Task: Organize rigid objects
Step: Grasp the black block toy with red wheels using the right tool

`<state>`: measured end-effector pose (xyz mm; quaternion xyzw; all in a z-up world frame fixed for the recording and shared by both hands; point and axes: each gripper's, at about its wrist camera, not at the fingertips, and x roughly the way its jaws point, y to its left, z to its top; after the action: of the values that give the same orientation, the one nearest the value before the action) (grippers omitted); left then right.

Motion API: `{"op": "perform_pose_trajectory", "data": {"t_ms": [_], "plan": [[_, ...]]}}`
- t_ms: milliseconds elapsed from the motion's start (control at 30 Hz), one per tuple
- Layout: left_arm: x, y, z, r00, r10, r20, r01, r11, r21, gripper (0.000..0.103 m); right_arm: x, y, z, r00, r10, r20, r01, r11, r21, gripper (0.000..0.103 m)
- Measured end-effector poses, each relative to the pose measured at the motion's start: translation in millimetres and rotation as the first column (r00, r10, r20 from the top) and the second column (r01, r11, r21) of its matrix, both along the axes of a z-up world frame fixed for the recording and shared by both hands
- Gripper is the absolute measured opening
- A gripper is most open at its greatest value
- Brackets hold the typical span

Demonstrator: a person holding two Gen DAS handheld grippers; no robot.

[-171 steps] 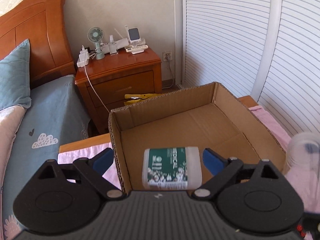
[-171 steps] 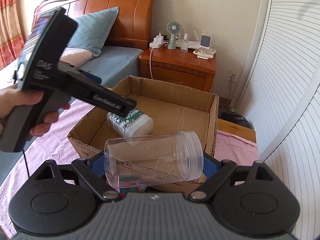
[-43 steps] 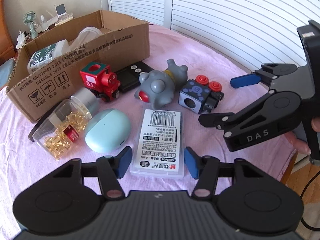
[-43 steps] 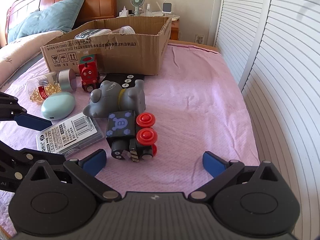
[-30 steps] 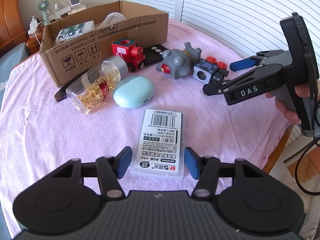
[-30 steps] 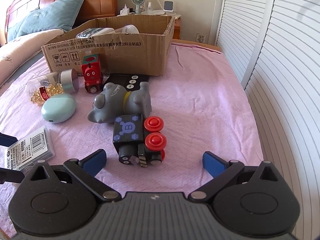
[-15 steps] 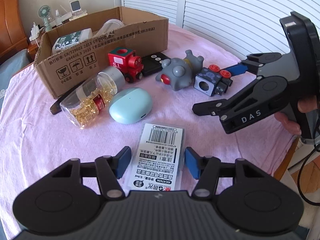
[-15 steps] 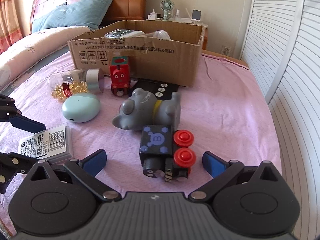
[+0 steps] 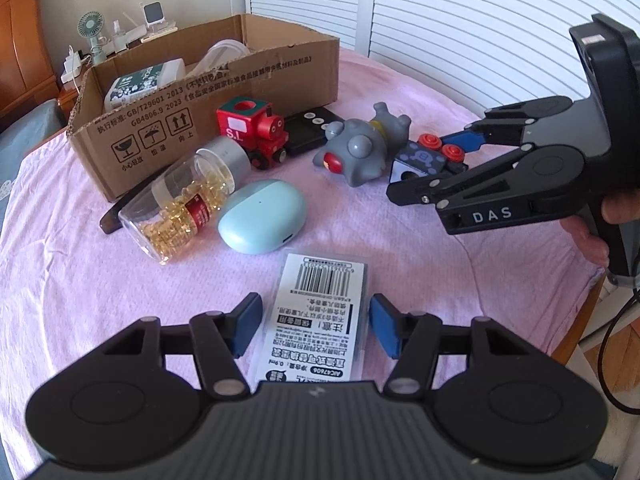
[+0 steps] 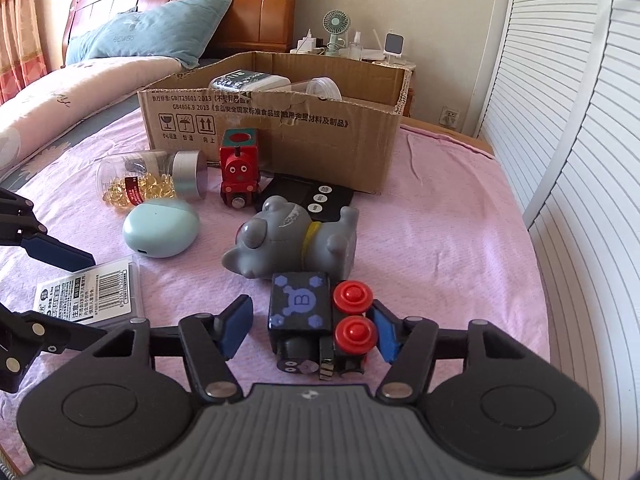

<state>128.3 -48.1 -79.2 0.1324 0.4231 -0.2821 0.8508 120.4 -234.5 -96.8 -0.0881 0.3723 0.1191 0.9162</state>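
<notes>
My left gripper (image 9: 314, 326) is open around a flat clear case with a barcode label (image 9: 318, 320); the pads stand a little off its sides. It also shows in the right wrist view (image 10: 86, 294). My right gripper (image 10: 310, 330) is open around a black toy train with red wheels (image 10: 320, 320); its right pad is close to the wheels. The same train (image 9: 426, 158) lies between the right gripper's fingers in the left view. A cardboard box (image 9: 208, 120) (image 10: 276, 120) holds a green-labelled bottle (image 9: 144, 82) and a clear jar (image 10: 320, 88).
On the pink cloth lie a grey toy animal (image 10: 292, 240), a red toy train (image 10: 238, 166), a mint case (image 10: 160, 232), a capsule bottle (image 10: 152, 180) and a black remote (image 10: 308, 196). White louvred doors stand to the right. A nightstand with a fan (image 10: 336, 28) is behind the box.
The right gripper has moved in over the black train and narrowed around it. The left gripper has advanced so the labelled case lies deeper between its pads.
</notes>
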Motion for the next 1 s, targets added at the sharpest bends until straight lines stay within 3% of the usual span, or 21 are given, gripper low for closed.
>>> {"op": "perform_pose_trajectory", "data": {"t_ms": [100, 167, 533, 600, 633, 667, 1000], "plan": [[0, 0, 0, 1.0, 0.007, 0.001, -0.007, 1.0, -0.001, 0.06, 1, -3, 0, 1.0, -0.009, -0.001, 0.009, 1.0, 0.005, 0.064], [0, 0, 0, 1.0, 0.008, 0.001, -0.008, 1.0, -0.001, 0.06, 1, -3, 1, 1.0, -0.014, -0.002, 0.014, 1.0, 0.001, 0.055], [2, -4, -1, 1.0, 0.005, 0.002, -0.005, 1.0, 0.001, 0.06, 0, -7, 0, 1.0, -0.025, -0.01, 0.025, 1.0, 0.012, 0.06], [2, -4, -1, 1.0, 0.007, 0.002, -0.007, 1.0, 0.001, 0.06, 1, -11, 0, 0.999, -0.036, -0.026, 0.037, 0.999, 0.026, 0.075], [2, -4, -1, 1.0, 0.007, 0.002, -0.007, 1.0, 0.001, 0.06, 3, -13, -2, 0.998, -0.035, -0.049, 0.037, 0.999, 0.034, 0.095], [2, -4, -1, 1.0, 0.007, 0.002, -0.007, 1.0, 0.001, 0.06, 4, -14, -4, 0.997, -0.029, -0.07, 0.032, 0.999, 0.038, 0.103], [1, -5, -2, 1.0, 0.004, 0.001, -0.004, 1.0, -0.002, 0.065, -2, -14, -7, 0.998, -0.005, -0.055, 0.007, 0.999, 0.034, 0.103]]}}
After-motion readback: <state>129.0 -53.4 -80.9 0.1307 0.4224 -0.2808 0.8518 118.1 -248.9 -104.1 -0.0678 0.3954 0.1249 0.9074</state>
